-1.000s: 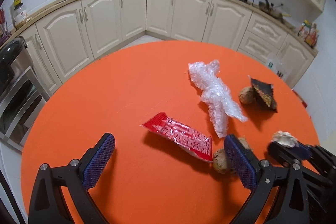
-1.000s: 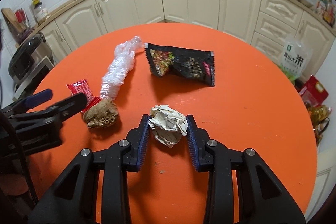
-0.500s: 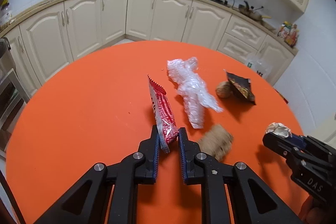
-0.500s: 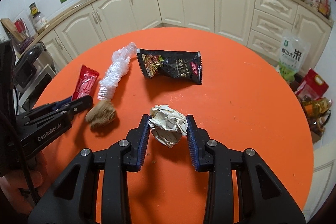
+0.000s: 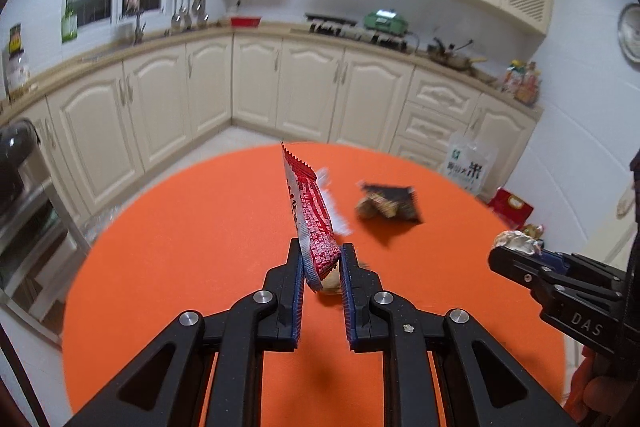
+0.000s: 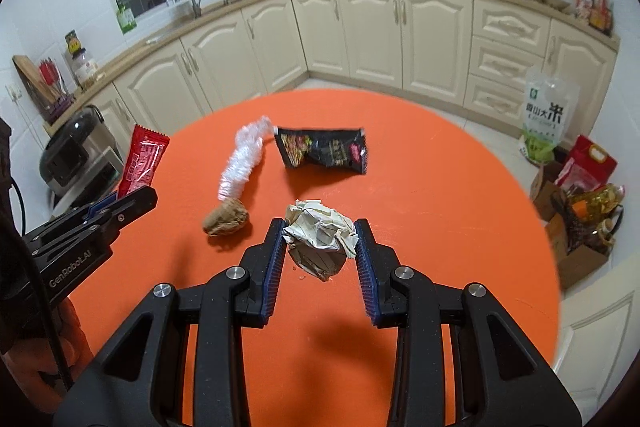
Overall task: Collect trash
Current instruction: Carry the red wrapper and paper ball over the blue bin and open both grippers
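My left gripper (image 5: 320, 259) is shut on a red snack wrapper (image 5: 311, 215), which stands upright above the round orange table (image 5: 192, 227); the same wrapper (image 6: 143, 159) shows at the left of the right wrist view. My right gripper (image 6: 320, 235) is shut on a crumpled paper ball (image 6: 320, 231), lifted off the table; that ball (image 5: 516, 241) appears at the right of the left wrist view. On the table lie a black snack bag (image 6: 324, 149), a clear crinkled plastic wrap (image 6: 244, 159) and a brown crumpled lump (image 6: 225, 221).
Cream kitchen cabinets (image 6: 360, 35) curve around behind the table. A rice bag (image 6: 546, 115), a red bag (image 6: 588, 163) and boxes with bottles (image 6: 580, 223) stand on the floor to the right. A rice cooker (image 6: 76, 151) sits left of the table.
My left gripper closed on the red wrapper and lifted it upright off the table. My right gripper rose with the paper ball in it.
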`<state>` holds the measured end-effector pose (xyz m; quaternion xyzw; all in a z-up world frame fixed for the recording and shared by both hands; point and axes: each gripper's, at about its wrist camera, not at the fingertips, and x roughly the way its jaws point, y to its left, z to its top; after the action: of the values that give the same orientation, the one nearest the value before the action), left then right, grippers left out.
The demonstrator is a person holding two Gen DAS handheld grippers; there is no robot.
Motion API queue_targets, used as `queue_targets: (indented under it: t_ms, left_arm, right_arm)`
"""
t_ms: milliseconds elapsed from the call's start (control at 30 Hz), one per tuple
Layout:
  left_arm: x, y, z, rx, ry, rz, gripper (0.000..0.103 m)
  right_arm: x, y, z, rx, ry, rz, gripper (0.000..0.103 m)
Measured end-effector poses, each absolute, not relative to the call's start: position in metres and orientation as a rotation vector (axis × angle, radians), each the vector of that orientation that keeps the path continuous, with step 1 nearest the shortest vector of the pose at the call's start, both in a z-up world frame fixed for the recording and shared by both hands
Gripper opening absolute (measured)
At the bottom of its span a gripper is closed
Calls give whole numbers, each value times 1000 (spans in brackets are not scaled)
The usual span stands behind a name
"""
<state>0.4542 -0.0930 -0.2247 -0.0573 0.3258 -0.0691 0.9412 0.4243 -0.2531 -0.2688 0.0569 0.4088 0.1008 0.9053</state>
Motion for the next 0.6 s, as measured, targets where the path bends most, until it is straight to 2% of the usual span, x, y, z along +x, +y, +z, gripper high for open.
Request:
queue_targets:
  t_ms: [600]
  left_arm:
    - [215,-170,-191,-20,436,-349,12]
  right_arm:
    - [275,-329,-150,163,555,101,32]
